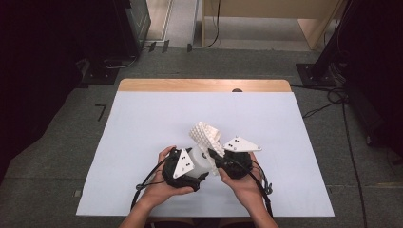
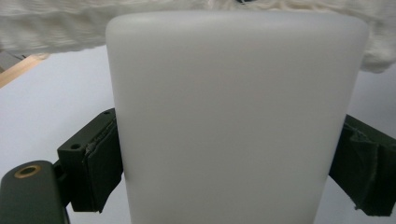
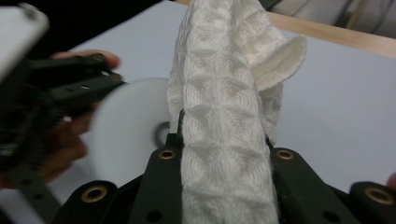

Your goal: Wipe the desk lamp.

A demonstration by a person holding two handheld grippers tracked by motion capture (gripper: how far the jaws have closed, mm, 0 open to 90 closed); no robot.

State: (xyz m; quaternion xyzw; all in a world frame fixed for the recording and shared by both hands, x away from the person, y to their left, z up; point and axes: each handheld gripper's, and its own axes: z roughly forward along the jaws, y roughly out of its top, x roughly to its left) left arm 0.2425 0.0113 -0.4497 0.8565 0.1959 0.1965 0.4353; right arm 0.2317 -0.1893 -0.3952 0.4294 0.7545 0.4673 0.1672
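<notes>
A table (image 1: 142,123) under a pale sheet carries the work; its bare wooden strip runs along the far edge. Near the middle of the near edge, a frosted white container (image 2: 233,121) is held off the surface, clamped across its body between the jaws of the left gripper (image 1: 202,164). A white knitted cloth (image 3: 224,116) stands up just beyond and touching the container, its lower part pinched between the closed jaws of the right gripper (image 3: 224,154). The two grippers sit just beside each other, a hand (image 1: 159,190) behind each.
</notes>
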